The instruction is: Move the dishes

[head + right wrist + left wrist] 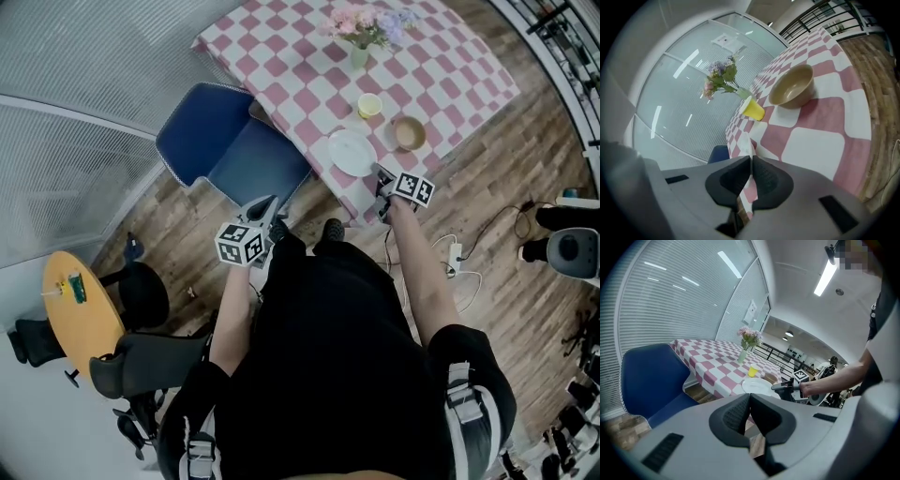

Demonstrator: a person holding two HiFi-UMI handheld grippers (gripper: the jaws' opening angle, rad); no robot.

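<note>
A white plate (352,152) lies at the near edge of the pink-checked table (281,47). My right gripper (382,180) is shut on the plate's rim. In the right gripper view the plate (746,145) shows edge-on between the closed jaws of the right gripper (751,161). A tan bowl (410,132) (792,86) and a yellow cup (369,105) (753,109) stand just beyond the plate. My left gripper (270,208) (750,401) is shut on nothing, held off the table over the blue chair (225,141). Its view shows the plate (757,386) with the right gripper (785,387) at its rim.
A vase of flowers (361,33) stands farther back on the table. The blue chair (647,376) sits against the table's left side. A round yellow table (80,314) and black chairs are behind at left. A power strip (457,253) with cables lies on the wooden floor at right.
</note>
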